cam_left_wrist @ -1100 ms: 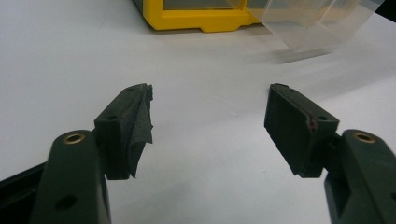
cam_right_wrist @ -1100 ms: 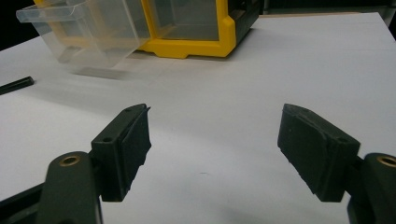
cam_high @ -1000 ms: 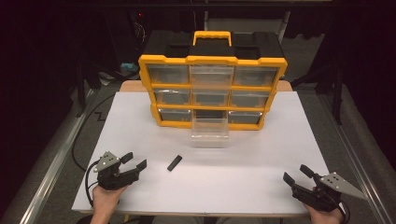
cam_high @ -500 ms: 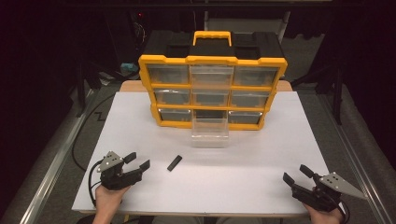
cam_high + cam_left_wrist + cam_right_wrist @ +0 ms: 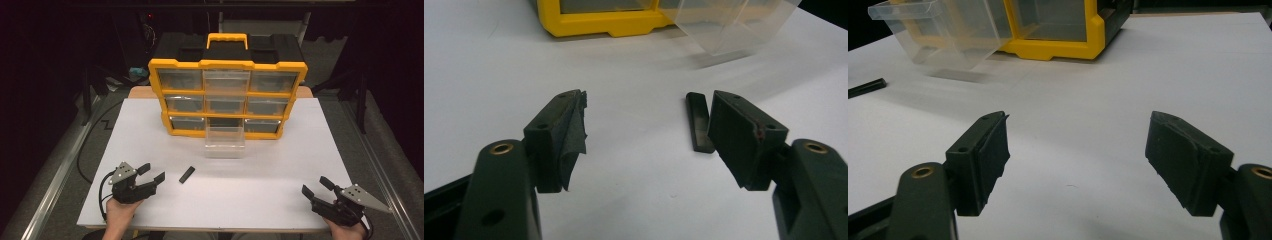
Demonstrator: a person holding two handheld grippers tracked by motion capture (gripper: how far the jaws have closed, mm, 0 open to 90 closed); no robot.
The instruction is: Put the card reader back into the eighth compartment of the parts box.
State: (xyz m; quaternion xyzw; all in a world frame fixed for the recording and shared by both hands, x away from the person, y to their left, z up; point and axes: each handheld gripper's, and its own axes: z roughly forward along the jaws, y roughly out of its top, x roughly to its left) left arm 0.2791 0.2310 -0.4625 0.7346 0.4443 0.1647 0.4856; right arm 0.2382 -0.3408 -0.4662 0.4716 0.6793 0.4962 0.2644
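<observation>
while the right tool [image 5: 316, 187] sits parked at about 5 o'clock on the white desk [image 5: 280, 170], jaws spread and holding nothing, the left tool [image 5: 151, 172] has slid from its spot a second ago toward 3 o'clock, closing on the small black bar [image 5: 186, 174] that lies flat near the middle of the desk's near half. its jaws are also released and empty. in the left gripper view the bar [image 5: 698, 121] lies just ahead of the right-hand jaw, nearly touching its inner pad, so the tool is not yet centred on it; my guess is that the reach for a pickup is under way and that the tool needs to shift a little further to get the bar between both pads before squeezing.

at 12 o'clock from the bar, well apart from it, stands the yellow drawer organiser [image 5: 227, 95] with a black carry handle on top. its bottom middle clear drawer [image 5: 224, 141] is pulled out and tipped down onto the desk, which looks like the likely place for the bar to go.

no brand, label or writing can be read on the organiser, the bar or the tools; the drawer fronts look plain.
</observation>
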